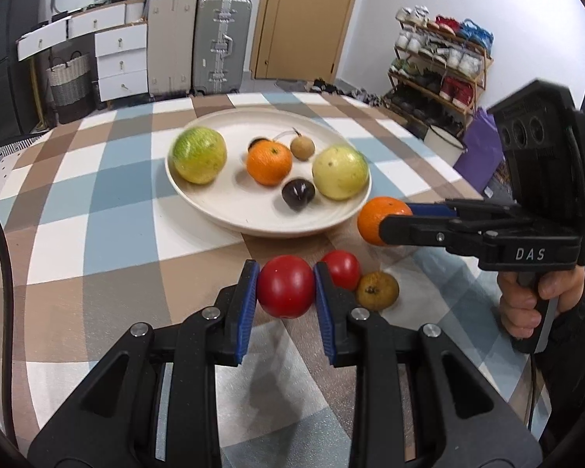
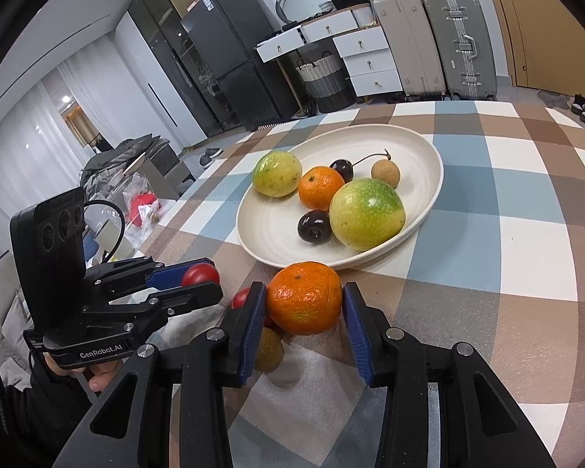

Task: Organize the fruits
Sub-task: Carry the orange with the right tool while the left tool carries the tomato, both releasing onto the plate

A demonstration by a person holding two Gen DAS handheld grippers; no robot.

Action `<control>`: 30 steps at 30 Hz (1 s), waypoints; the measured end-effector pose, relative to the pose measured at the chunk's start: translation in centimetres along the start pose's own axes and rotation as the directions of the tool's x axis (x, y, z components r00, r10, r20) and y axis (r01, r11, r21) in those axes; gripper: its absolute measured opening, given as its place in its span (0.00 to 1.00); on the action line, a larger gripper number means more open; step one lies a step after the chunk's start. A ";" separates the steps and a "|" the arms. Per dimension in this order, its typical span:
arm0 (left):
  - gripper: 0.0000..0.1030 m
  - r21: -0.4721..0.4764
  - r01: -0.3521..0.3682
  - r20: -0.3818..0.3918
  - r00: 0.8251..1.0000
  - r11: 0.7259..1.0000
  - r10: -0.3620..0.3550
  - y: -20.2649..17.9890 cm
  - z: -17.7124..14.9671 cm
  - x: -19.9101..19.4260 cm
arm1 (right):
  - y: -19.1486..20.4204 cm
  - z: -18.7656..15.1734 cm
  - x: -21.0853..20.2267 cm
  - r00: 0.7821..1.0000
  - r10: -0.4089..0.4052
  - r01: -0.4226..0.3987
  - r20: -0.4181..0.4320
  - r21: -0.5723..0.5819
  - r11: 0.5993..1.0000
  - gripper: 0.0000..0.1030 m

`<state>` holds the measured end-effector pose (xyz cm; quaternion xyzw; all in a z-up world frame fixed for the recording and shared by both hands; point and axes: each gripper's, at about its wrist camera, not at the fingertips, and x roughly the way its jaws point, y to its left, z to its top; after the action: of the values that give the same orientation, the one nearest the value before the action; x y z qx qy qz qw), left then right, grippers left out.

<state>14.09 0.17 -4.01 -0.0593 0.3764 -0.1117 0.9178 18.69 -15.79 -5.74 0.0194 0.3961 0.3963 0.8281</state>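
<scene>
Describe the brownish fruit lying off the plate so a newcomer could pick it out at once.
Start at the cream plate on the checked tablecloth, then come to the loose fruit on the cloth in front of its near rim. Beside the small red tomato that no gripper holds lies the brownish fruit. It is the only dull, speckled yellow-brown fruit off the plate; its neighbours are glossy red or bright orange.

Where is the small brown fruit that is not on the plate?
The small brown fruit lies on the checked tablecloth, near the plate. In the left wrist view it sits right of the second red tomato, just right of the left gripper.
</scene>
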 end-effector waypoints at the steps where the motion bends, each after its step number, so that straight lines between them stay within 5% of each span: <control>1: 0.25 -0.004 -0.002 0.011 1.000 1.000 0.002 0.1 0.1 -0.2 | 0.0 0.1 -0.1 1.000 -0.001 0.001 0.007 0.001 1.000 0.39; 30: 0.25 -0.092 -0.128 0.170 0.975 0.988 0.142 1.3 3.6 -1.1 | 0.2 2.7 -3.3 0.979 -0.079 0.072 0.191 0.042 0.997 0.39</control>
<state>16.08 1.77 -1.02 -0.0800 0.3014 -0.0282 0.9497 19.11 -17.16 -1.72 0.0568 0.3217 0.3539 0.8764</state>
